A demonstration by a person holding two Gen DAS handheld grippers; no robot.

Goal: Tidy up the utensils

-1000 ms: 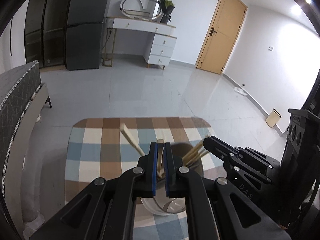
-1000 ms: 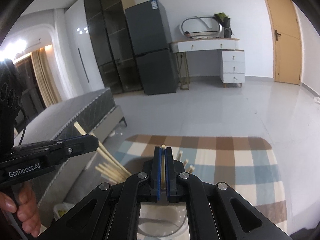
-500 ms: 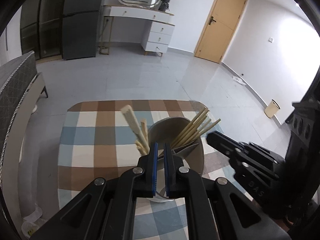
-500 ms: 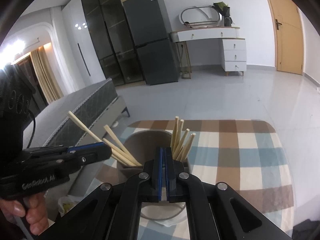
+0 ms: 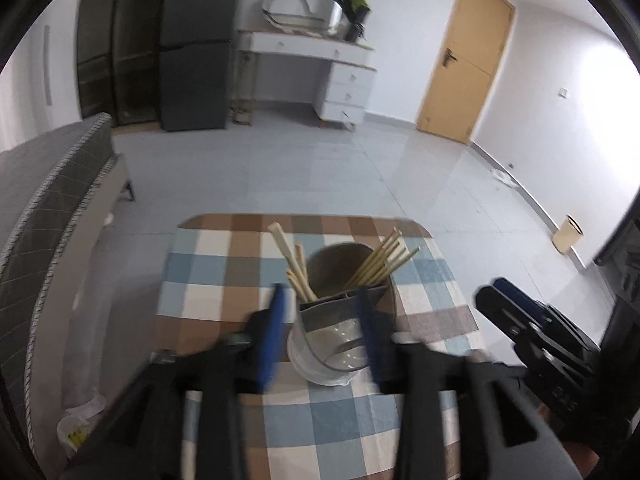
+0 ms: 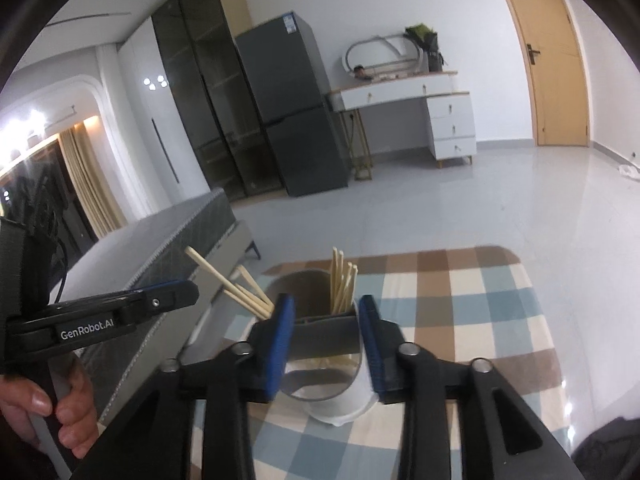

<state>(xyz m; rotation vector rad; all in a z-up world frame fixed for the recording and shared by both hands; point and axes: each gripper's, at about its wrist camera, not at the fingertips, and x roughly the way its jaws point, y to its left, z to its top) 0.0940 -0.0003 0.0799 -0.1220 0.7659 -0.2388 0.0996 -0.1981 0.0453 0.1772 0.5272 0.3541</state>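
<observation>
Standing near the middle of the checked blue, brown and cream tabletop (image 5: 208,280), the round grey divided utensil holder (image 5: 340,320) is carrying pale wooden chopsticks (image 5: 384,260) while the left gripper (image 5: 322,328) and right gripper (image 6: 326,344) are both opening, gripping nothing.
</observation>
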